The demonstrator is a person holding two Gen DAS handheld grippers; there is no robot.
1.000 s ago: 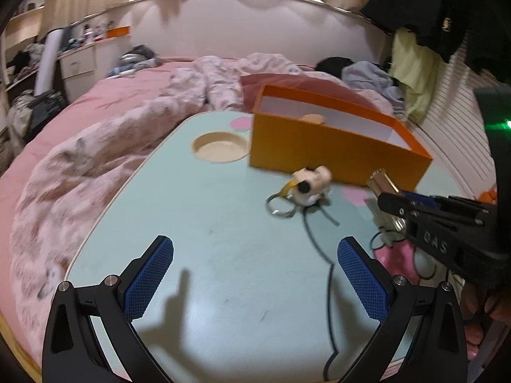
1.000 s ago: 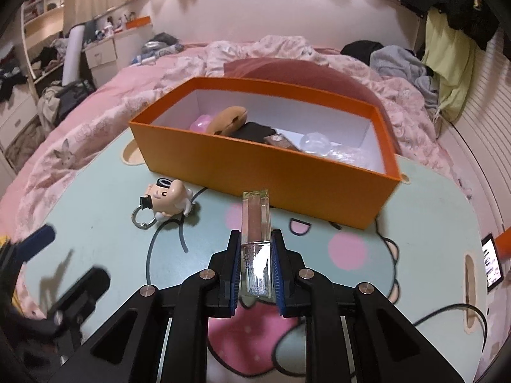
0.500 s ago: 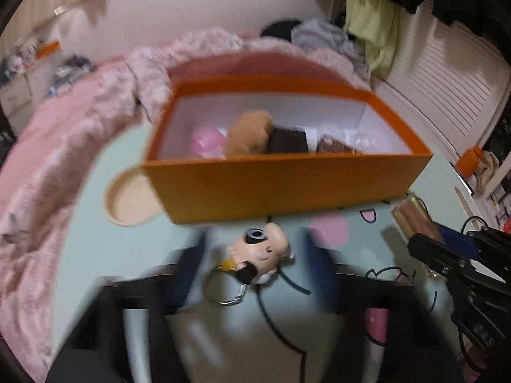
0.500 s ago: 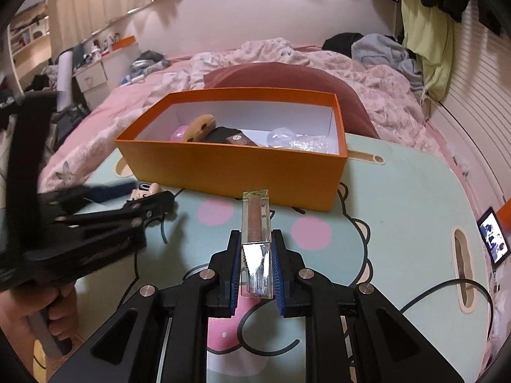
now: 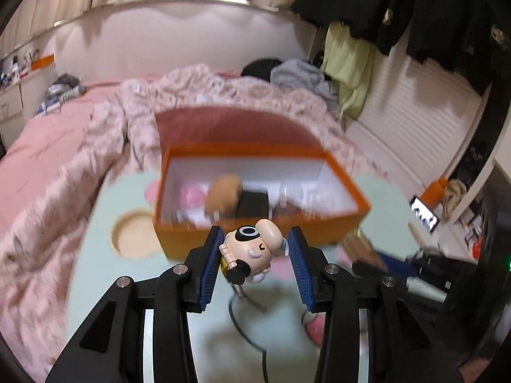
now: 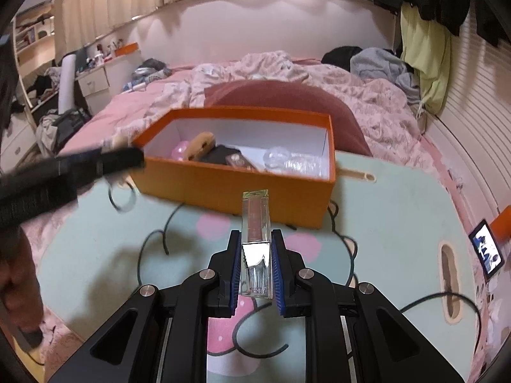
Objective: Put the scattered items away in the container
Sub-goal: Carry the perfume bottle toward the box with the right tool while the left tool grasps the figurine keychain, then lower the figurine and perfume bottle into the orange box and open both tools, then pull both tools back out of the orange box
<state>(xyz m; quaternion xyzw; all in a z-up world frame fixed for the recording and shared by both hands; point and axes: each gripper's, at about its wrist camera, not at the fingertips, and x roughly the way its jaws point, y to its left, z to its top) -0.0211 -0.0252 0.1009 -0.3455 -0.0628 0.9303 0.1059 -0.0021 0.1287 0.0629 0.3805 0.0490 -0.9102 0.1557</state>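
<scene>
A small figurine keychain is clamped between the blue pads of the left gripper at the centre of the left wrist view, in front of the orange box. It is judged light and rigid, with rounded, probably slick plastic; the grip across the body looks sound, while its loose ring could swing. The ring hanging below is blurred and can only be guessed at.

In the right wrist view, a clear lip gloss tube is held upright in the lower centre, the jaws of the right gripper closed on its shiny lower part. The tube is taken to be light, stiff and smooth, so it is best held by its flat sides.

Only the right wrist view shows the box contents sharply, together with a person's hand at the lower left.
</scene>
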